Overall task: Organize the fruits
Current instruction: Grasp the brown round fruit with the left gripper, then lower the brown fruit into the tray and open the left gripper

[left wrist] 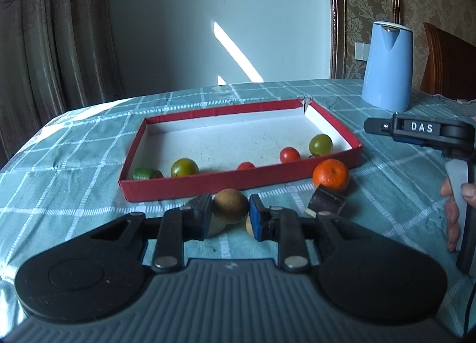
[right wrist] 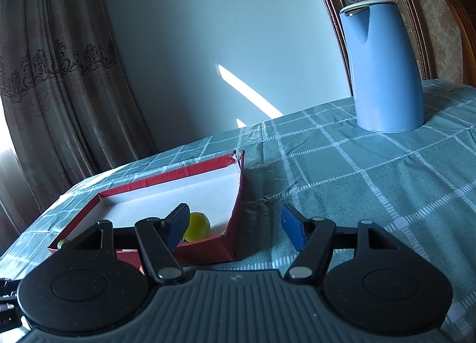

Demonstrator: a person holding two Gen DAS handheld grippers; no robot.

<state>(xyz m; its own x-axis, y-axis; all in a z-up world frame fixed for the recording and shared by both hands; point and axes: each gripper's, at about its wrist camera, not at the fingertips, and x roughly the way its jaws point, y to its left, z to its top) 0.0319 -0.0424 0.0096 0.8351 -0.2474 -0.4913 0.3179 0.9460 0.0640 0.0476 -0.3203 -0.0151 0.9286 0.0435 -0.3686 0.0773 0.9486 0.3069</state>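
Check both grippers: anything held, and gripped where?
Left gripper is shut on the brown round fruit, pads on its two sides. Right gripper is open, holding nothing.

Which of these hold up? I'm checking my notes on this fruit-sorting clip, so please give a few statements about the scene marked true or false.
1. The left gripper has its jaws closed on the brown fruit. True.
2. The orange lies inside the red box. False: it sits on the checked tablecloth, just outside the box's near right corner.
3. The right gripper holds a tomato. False: its jaws stand open with nothing between them.
4. Two small red tomatoes lie in the box. True.
5. The blue kettle stands upright beyond the box. True.
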